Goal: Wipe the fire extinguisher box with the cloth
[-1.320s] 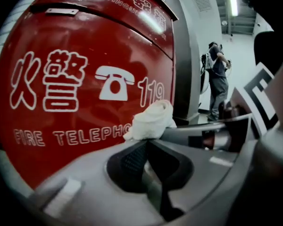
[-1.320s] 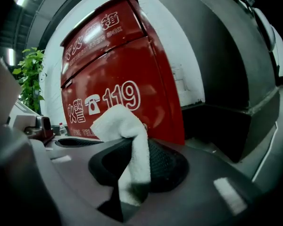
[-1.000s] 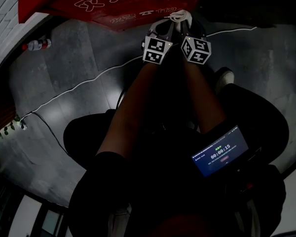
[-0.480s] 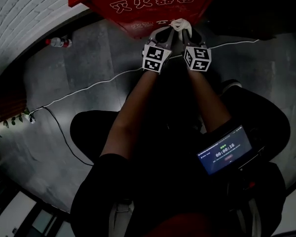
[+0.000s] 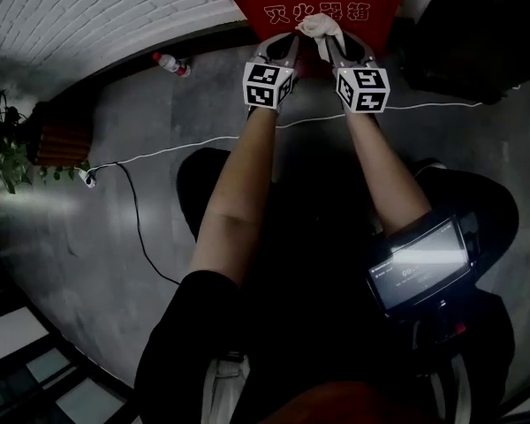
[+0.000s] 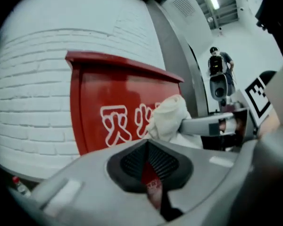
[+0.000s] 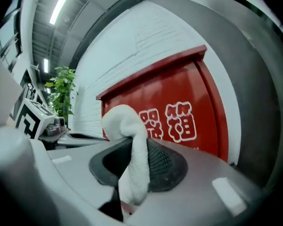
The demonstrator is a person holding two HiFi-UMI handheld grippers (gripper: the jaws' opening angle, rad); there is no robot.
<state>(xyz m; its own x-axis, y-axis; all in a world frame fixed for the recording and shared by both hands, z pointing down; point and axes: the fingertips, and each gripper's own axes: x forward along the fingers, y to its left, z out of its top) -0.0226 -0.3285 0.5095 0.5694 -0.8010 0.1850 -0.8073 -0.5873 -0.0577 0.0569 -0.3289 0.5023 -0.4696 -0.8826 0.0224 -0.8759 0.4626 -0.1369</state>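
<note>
Right tool (image 7: 132, 166) pinches cloth (image 7: 125, 124); left tool (image 6: 151, 166) pressed together, empty. Press cloth flat against fire extinguisher box (image 7: 179, 91), sweep evenly.

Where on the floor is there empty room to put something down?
The gray floor is bare between the bottle and the white cable, left of the left gripper. Right at the red box it's crowded: both grippers meet there, the right gripper pinching the cloth.
</note>
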